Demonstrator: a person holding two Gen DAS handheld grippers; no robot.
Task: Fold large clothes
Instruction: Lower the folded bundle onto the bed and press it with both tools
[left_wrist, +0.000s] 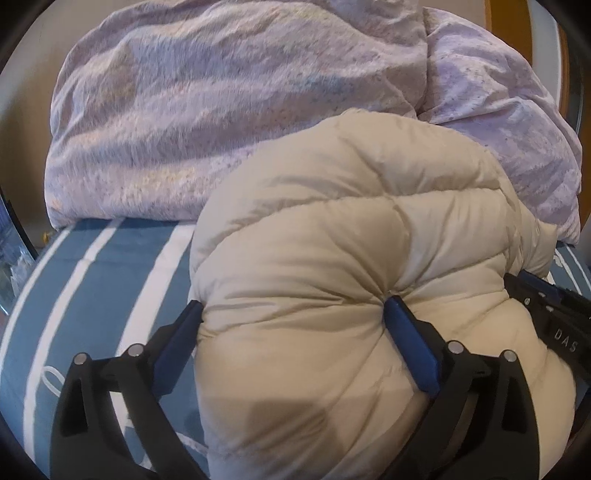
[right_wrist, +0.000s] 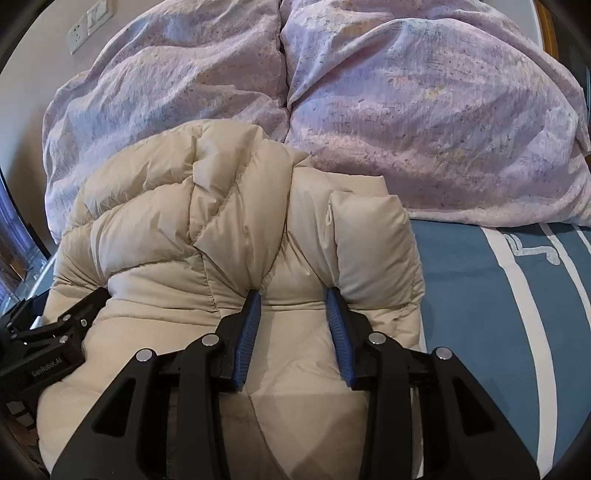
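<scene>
Gripping the cream puffer jacket (left_wrist: 332, 258) from 2 sides, both tools were clamped on its padding. The left gripper (left_wrist: 293, 310) had its jaws wide, squeezing a thick bulge of fabric; the right gripper (right_wrist: 293, 295) had its jaws narrower, pinching a fold near the jacket's edge. The jacket sat bunched on the blue striped bedsheet (right_wrist: 480, 295), just in front of and touching the lilac duvet (right_wrist: 406, 110). Progress looked partial: it was gathered into a compact doubled bundle, but lumpy, not flat. Likely left: laying it down, pressing it square, releasing. Whether sleeves were tucked in couldn't be told.
</scene>
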